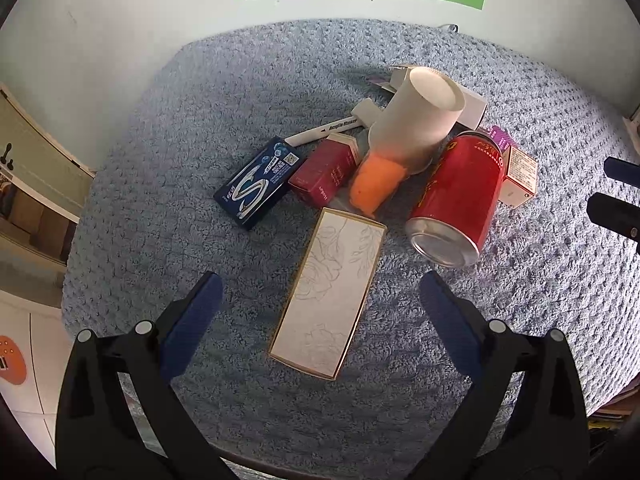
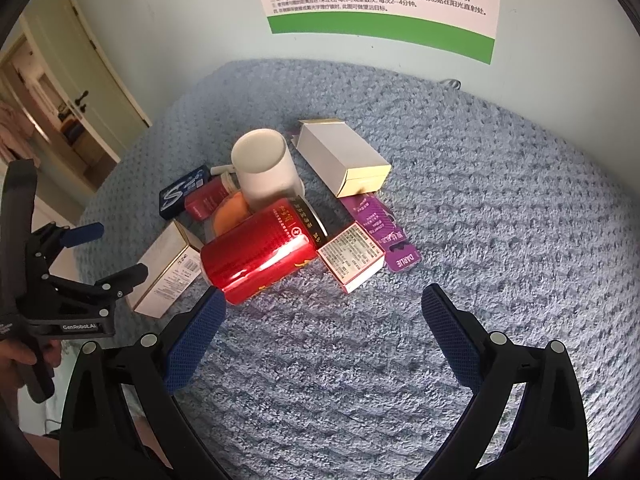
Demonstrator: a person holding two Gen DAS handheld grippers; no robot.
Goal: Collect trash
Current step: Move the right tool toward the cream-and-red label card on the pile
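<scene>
Trash lying clustered on a table covered by a blue-grey textured cloth (image 1: 160, 160), against a pale wall bearing a green-bordered poster (image 2: 380, 4).

Left gripper (image 1: 320, 312): jaws standing wide apart and holding nothing, hovering over the near end of a cream rectangular box with a line-drawn floral lid (image 1: 328, 292), which is lying flat between the fingertips without touching them.

Right gripper (image 2: 324, 328): jaws likewise spread wide and empty, hanging over bare cloth; its left fingertip is sitting just beside the base of a red drink can (image 2: 260, 248).

The can is lying on its side, touching a small red-edged carton with a printed label (image 2: 352, 256). A purple DARLIE package (image 2: 384, 228) is lying flat beside that carton. A white paper cup (image 1: 420, 116) is resting tilted on an orange sponge-like piece (image 1: 376, 184). Left of these, a dark red box (image 1: 324, 172) and a blue chewing-gum pack (image 1: 260, 184) are lying side by side, with a white acrylic marker (image 1: 320, 132) behind them. A white and gold box (image 2: 344, 160) is lying farthest back.
</scene>
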